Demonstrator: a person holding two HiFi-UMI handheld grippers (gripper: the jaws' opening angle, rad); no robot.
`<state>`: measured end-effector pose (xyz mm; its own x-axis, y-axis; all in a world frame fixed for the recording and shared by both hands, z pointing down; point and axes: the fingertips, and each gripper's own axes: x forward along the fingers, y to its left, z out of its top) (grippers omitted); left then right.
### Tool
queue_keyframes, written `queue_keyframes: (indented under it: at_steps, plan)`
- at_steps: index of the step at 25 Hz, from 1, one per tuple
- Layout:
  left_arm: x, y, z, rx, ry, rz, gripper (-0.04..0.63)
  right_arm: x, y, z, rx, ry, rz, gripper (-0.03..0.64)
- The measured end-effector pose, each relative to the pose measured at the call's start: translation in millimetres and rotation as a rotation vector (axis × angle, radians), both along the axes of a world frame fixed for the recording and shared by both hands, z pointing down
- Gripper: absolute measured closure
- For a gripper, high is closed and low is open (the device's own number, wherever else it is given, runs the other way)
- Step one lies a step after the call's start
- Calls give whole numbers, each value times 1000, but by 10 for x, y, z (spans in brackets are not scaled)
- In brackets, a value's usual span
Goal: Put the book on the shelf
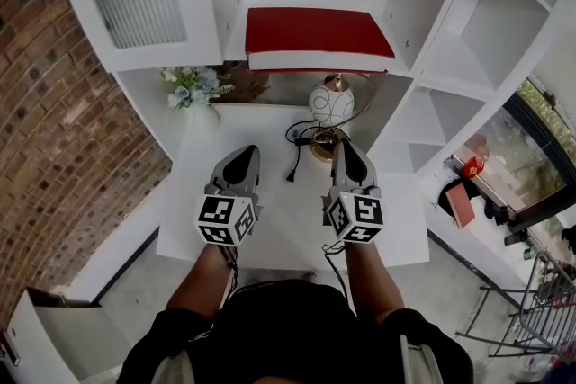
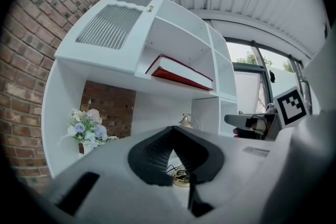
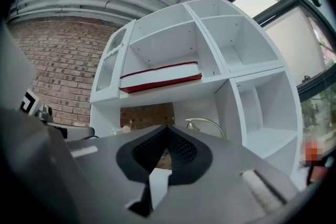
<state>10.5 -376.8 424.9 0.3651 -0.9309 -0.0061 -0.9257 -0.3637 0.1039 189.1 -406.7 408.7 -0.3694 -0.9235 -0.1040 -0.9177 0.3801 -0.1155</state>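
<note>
A red book (image 1: 317,33) with a white page edge lies flat on a white shelf (image 1: 270,66) of the cabinet; it also shows in the left gripper view as the red book (image 2: 181,73) and in the right gripper view as the red book (image 3: 160,79). My left gripper (image 1: 245,154) is low over the white desk (image 1: 270,220), shut, with nothing between its jaws. My right gripper (image 1: 345,150) is beside it, shut and empty too. Both point toward the cabinet, well below and short of the book.
On the desk stand a white vase of flowers (image 1: 196,94) at the back left and a round lamp on a brass base (image 1: 329,106) with a black cord (image 1: 295,159). A brick wall (image 1: 54,130) is on the left. Open cubbies (image 1: 486,22) fill the cabinet's right side.
</note>
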Motion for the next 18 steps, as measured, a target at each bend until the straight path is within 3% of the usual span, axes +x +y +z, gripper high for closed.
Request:
queue_keyframes:
  at_steps: [10, 18]
  plan:
    - [65, 64, -98, 31, -35, 26, 594, -24, 56, 55, -23, 13, 10, 604]
    - [84, 137, -151, 30, -15, 43, 594, -75, 125, 32, -25, -5, -5, 604]
